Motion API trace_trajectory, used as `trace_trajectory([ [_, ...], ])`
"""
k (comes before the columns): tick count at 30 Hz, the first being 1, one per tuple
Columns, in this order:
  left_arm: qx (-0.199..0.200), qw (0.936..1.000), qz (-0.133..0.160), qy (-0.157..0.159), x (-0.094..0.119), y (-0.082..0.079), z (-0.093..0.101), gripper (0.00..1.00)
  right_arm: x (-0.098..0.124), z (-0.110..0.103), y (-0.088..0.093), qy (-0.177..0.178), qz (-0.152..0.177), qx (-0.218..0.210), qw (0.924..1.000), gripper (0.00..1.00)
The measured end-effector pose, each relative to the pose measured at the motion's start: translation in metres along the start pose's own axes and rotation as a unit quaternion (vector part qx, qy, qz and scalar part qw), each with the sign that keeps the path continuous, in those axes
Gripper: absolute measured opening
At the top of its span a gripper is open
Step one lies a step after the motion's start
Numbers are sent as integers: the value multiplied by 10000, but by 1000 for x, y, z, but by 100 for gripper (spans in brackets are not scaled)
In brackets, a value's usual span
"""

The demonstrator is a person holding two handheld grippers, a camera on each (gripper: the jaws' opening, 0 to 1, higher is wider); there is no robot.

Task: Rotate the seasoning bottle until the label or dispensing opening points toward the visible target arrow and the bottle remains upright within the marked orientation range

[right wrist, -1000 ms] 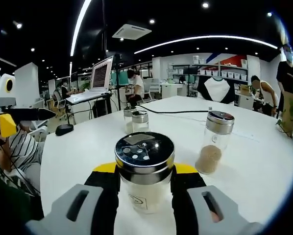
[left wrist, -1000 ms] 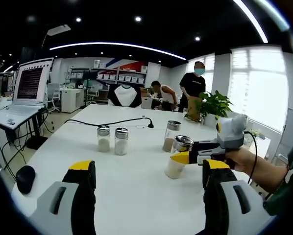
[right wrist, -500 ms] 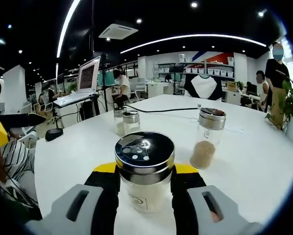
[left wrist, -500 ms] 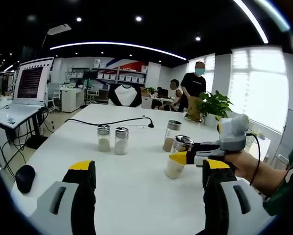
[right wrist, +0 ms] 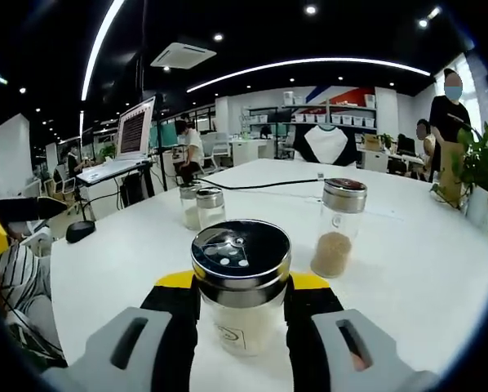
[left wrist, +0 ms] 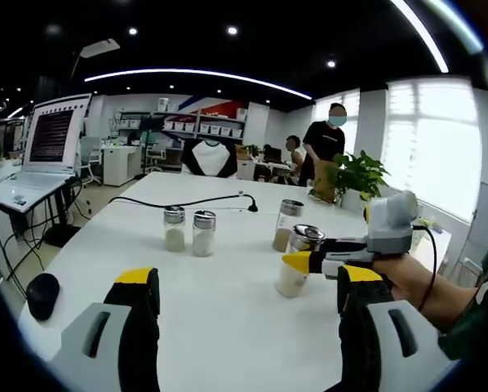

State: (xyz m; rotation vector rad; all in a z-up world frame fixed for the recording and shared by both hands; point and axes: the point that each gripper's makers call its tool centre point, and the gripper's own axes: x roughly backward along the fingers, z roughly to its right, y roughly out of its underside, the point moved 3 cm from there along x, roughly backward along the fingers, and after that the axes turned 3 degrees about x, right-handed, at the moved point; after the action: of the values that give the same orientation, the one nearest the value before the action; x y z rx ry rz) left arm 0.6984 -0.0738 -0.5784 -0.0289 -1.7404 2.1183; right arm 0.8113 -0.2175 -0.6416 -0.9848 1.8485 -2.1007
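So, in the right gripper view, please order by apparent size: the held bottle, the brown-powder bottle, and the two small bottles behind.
1. Held bottle, largest, but it is nearest the camera.
2. Brown-powder bottle.
3. Two small bottles, which look alike; they stand farthest, so true size is unsure.

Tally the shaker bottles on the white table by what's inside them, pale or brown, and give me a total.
Pale filling: 3, the pair standing together and the bottle in the right claw.
Brown filling: 1, the bottle standing alone.
Total: 4 bottles on the white table.
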Motion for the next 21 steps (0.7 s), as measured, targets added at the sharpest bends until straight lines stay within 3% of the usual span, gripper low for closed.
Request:
trace_trajectory([
  [15, 1, 10000, -12, -4, 1, 1, 0, 95, 0, 0, 0, 65, -26, -32, 10000, 40],
  [17, -13, 10000, -16, -13, 1, 1, 0, 95, -1, 1, -1, 51, -21, 217, 9997, 40],
  [21, -3, 10000, -15, -23, 2, 1, 0, 95, 1, -1, -1, -129, -22, 89, 9999, 48],
])
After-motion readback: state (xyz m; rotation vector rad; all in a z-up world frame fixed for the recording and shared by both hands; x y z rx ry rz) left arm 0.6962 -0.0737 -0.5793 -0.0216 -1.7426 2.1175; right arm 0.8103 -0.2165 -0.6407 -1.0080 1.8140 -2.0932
